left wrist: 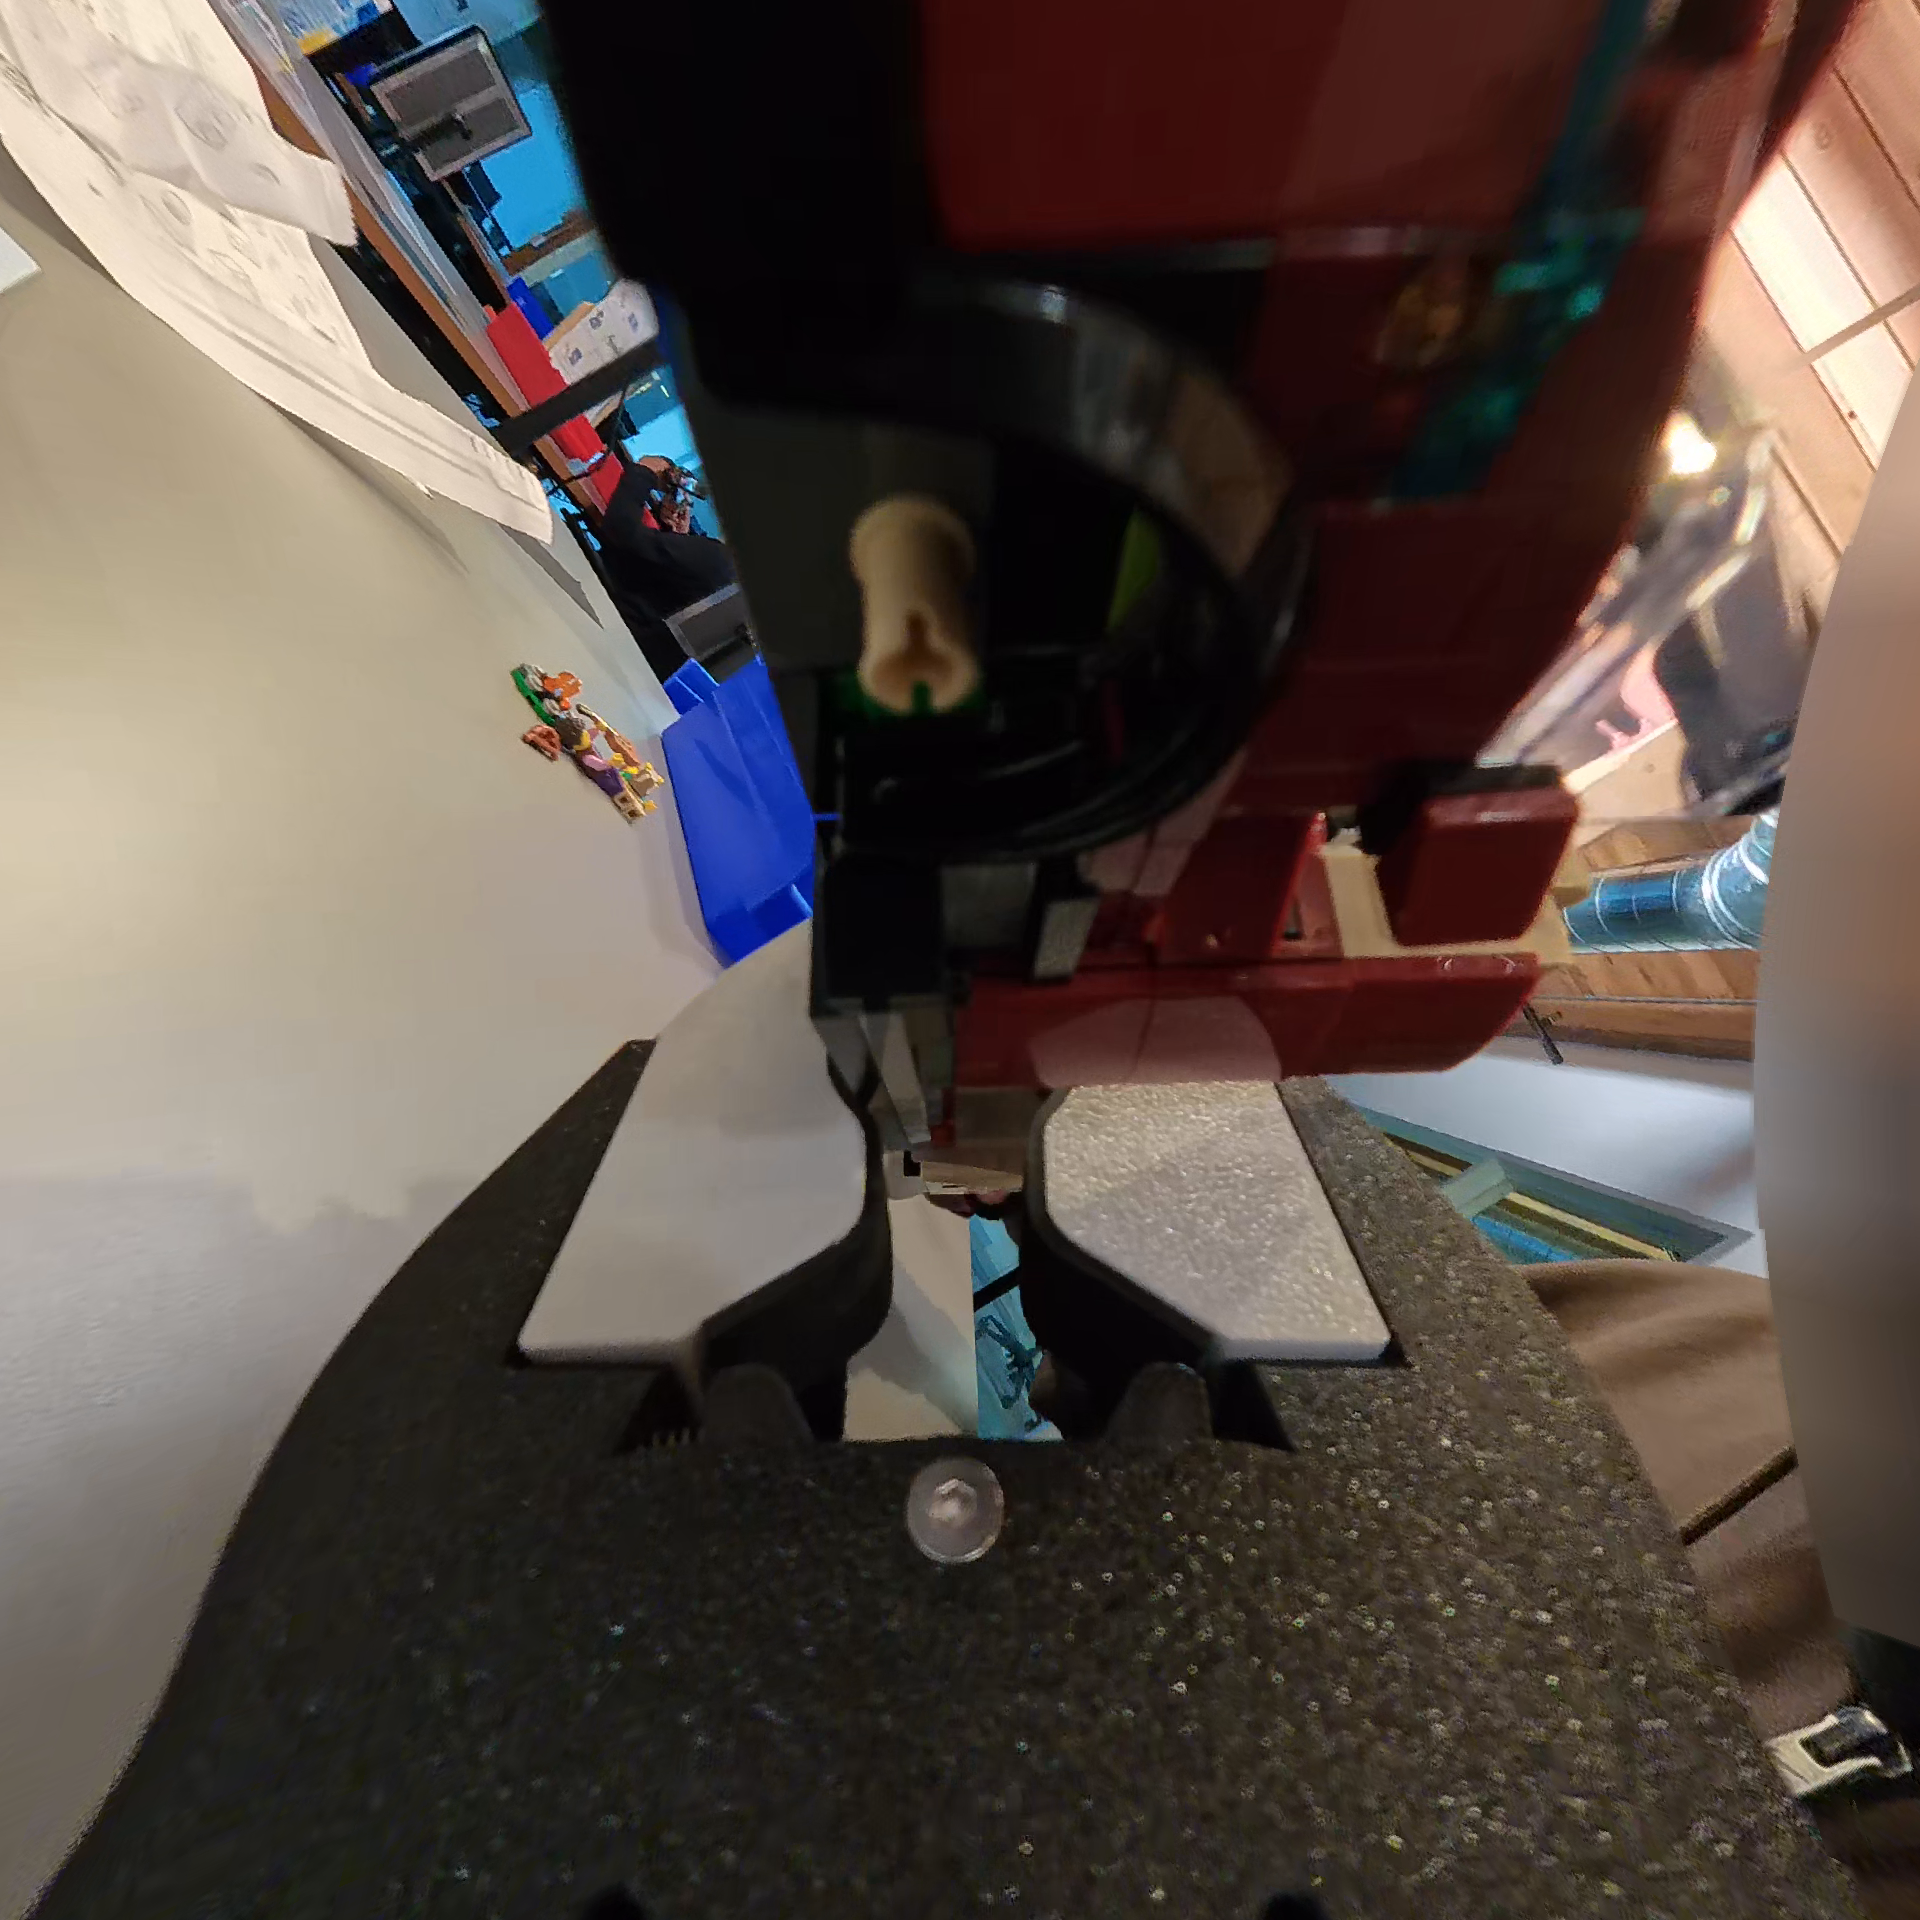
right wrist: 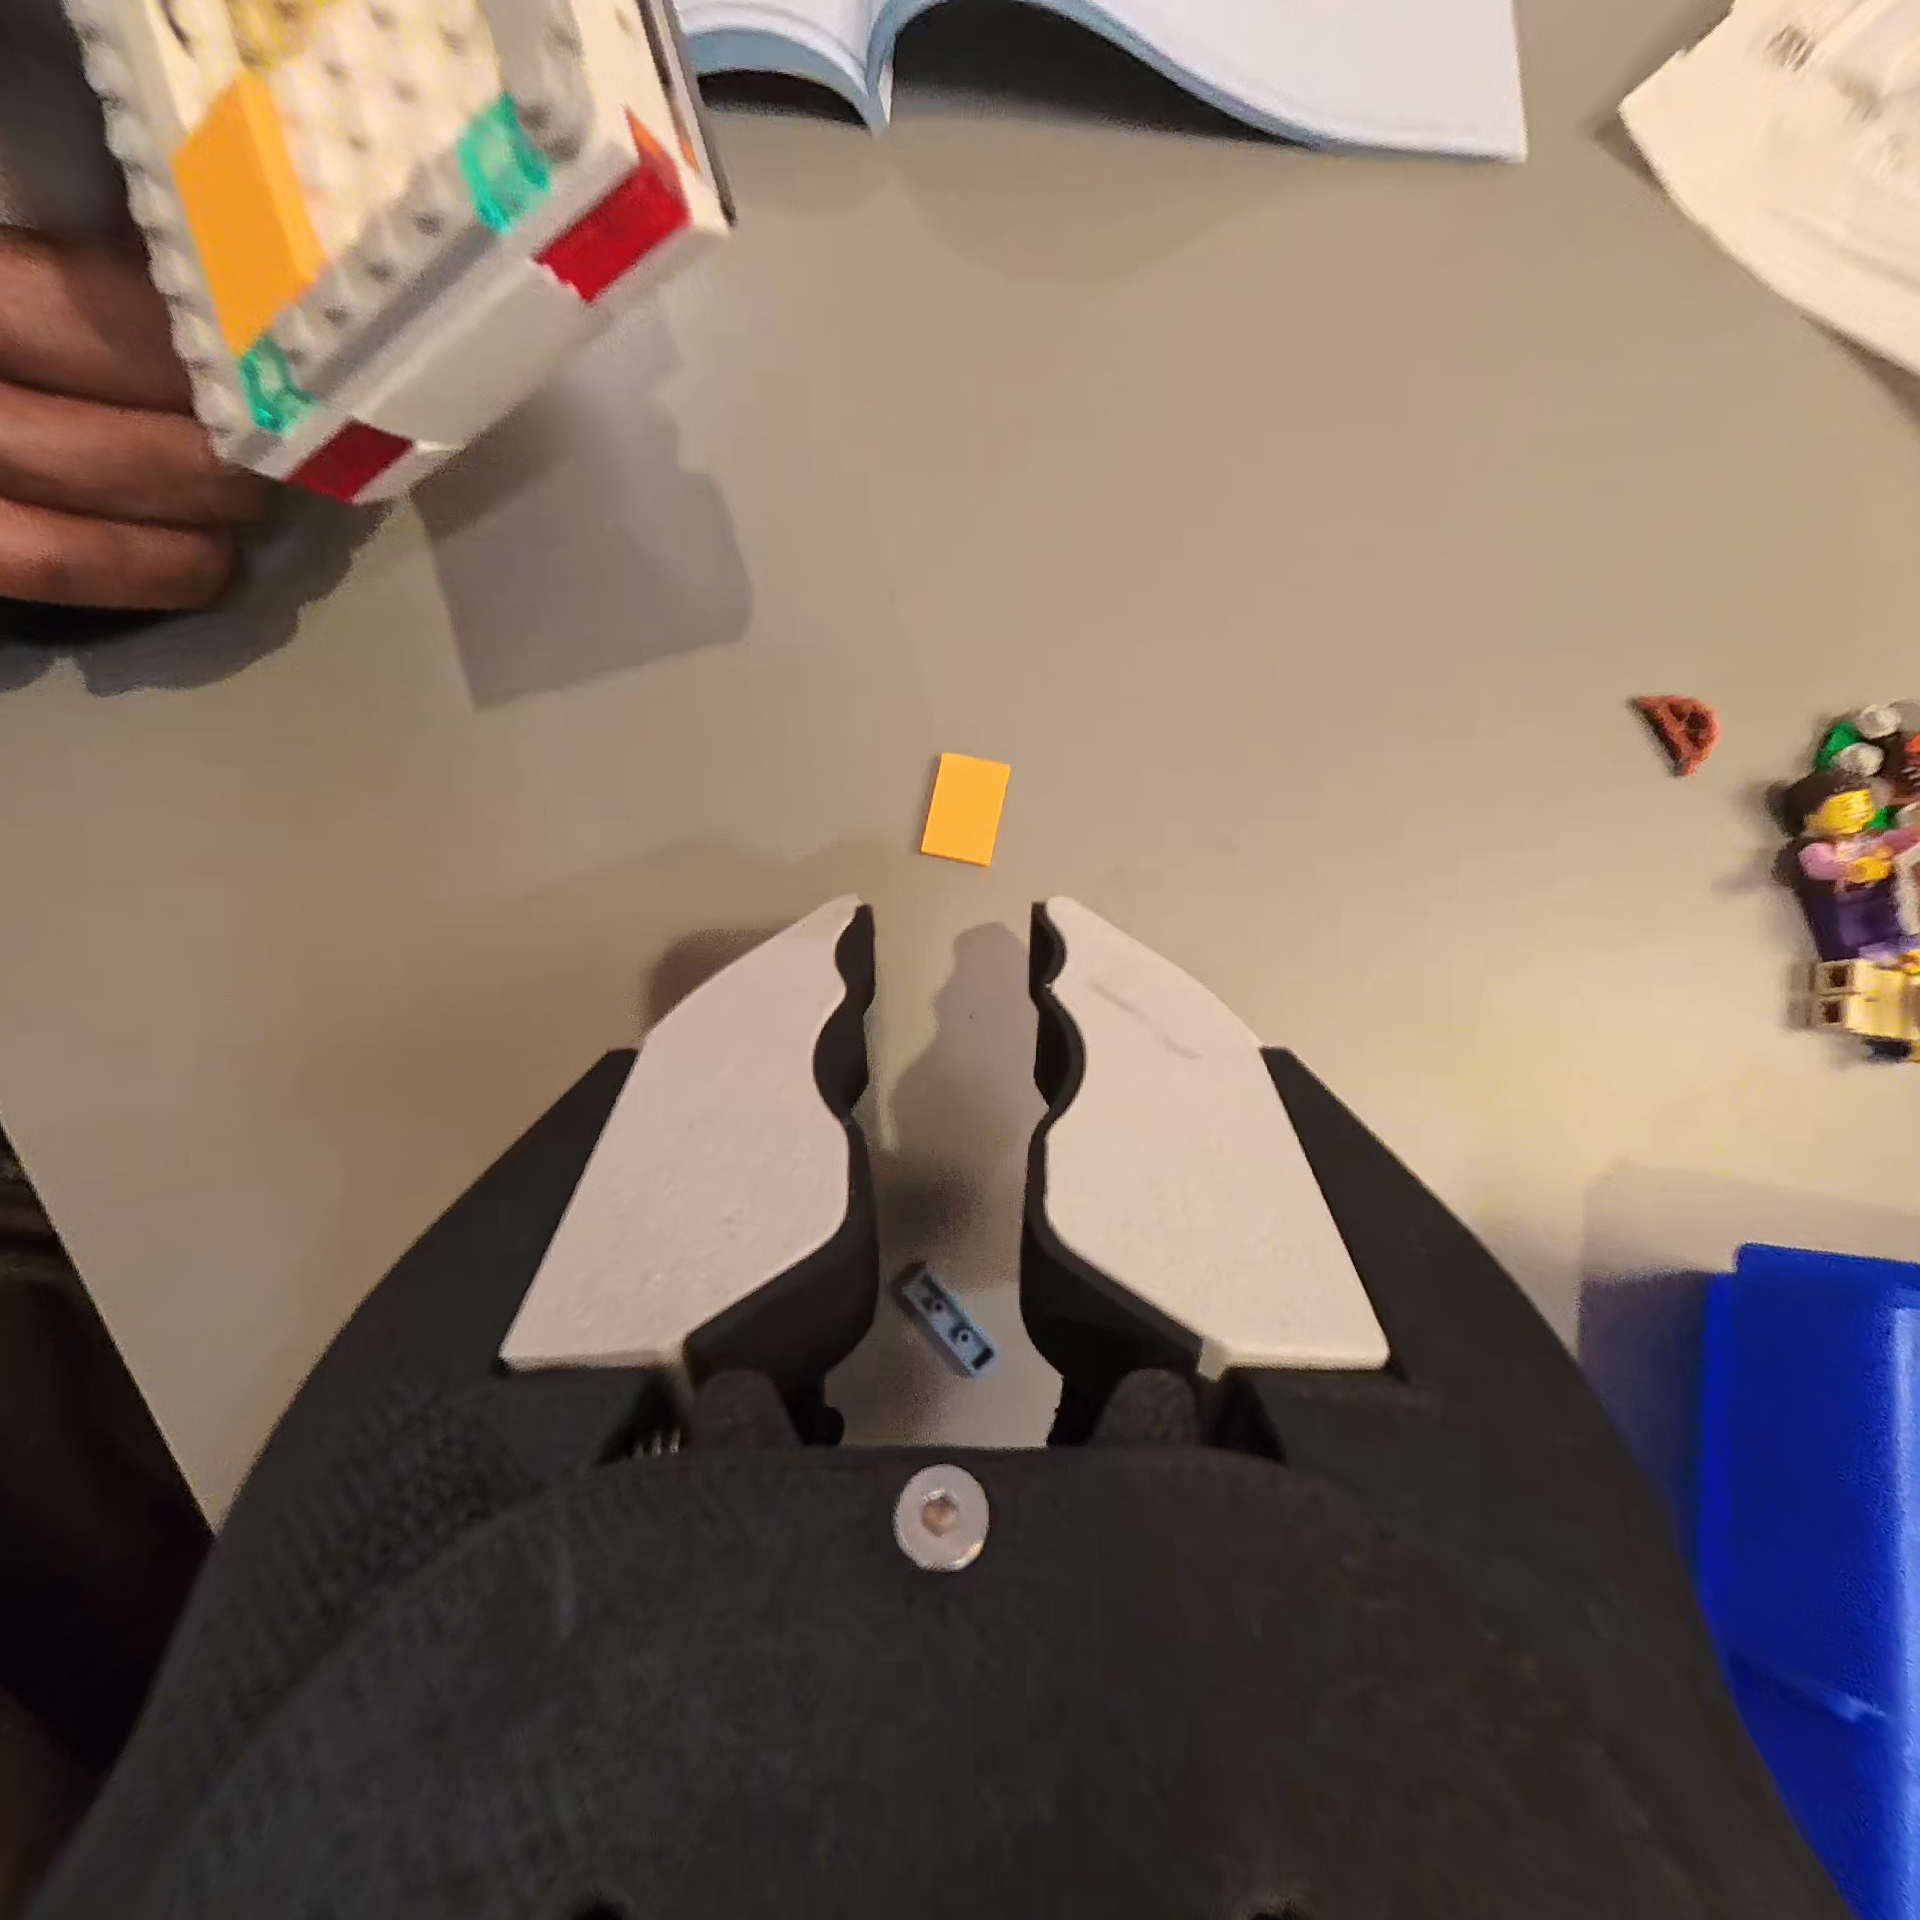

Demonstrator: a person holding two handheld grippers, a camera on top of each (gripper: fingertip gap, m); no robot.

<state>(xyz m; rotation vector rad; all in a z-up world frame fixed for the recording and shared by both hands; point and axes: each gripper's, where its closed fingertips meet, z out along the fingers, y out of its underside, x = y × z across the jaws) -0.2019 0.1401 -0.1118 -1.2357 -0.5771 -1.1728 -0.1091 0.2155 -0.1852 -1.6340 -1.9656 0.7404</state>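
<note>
The left tongs (left wrist: 951, 1132) are clenched on the bottom edge of a brick toy (left wrist: 1351, 727). The toy is dark red and black, and it fills most of the left wrist view because it is so close. A thin part of it sits between the two white fingers (left wrist: 717, 1174), and they seem to press on it from both sides. That looks like what keeps the toy up in the air. In the right wrist view the toy is far and to the left, tipped over so its white underside shows. It casts a shadow on the bench (right wrist: 1247, 520), so it is not resting there. A hand (right wrist: 94, 447) is just beside it.

The right tongs (right wrist: 951, 914) are released, with nothing in them. They hang over the bench with a gap between the fingers. A flat orange tile (right wrist: 964, 807) lies just past the tips, alone, with room all round it. A tiny grey-blue piece (right wrist: 945, 1320) lies on the bench under the gap, nearer the back of the fingers, and touches neither one.

To the right lie a little figure (right wrist: 1849, 883) and a small brown piece (right wrist: 1678, 732), well apart from the tile. A blue bin (right wrist: 1818, 1507) is near and to the right. An open booklet (right wrist: 1143, 62) and some paper sheets (right wrist: 1787, 156) lie at the far side.
</note>
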